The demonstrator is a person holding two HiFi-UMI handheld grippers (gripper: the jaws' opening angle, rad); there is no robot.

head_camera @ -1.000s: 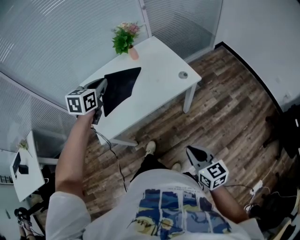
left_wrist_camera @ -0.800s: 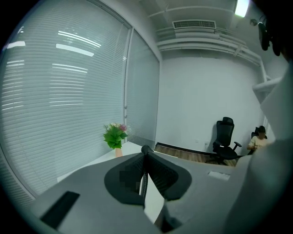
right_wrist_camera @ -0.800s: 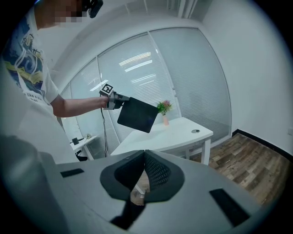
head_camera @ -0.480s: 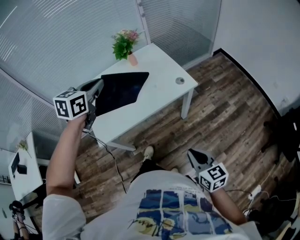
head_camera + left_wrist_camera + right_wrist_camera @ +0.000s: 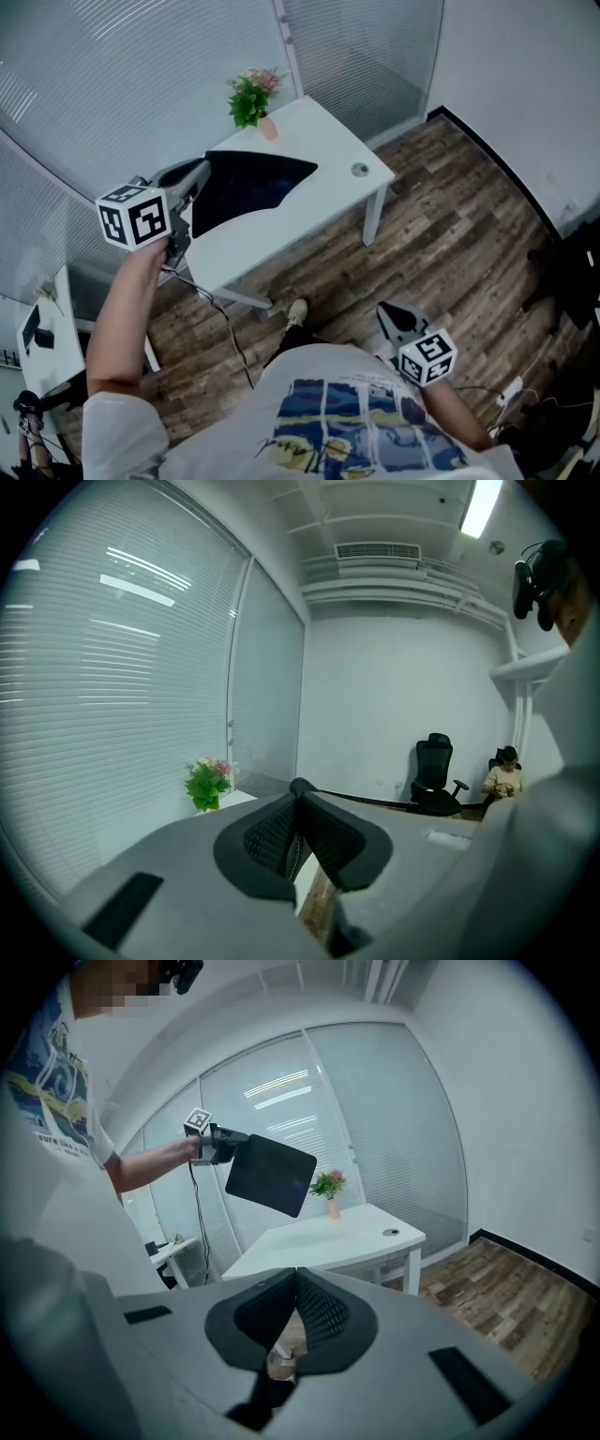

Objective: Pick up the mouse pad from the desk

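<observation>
The black mouse pad hangs in the air above the white desk, clear of its top. My left gripper is shut on the pad's left edge. In the left gripper view the pad shows edge-on as a thin dark line running out from the closed jaws of the left gripper. The right gripper view shows the pad held up over the desk. My right gripper stays low by the person's right side, its jaws shut with nothing between them.
A green plant in a pink vase stands at the desk's far corner, and a round cable grommet sits near its right end. A cable trails down to the wood floor. A small side table stands at left. An office chair and a seated person are farther back.
The left gripper has risen and drawn back to the left with the mouse pad, which has lifted higher off the desk and swung out flatter. The right gripper has hardly moved.
</observation>
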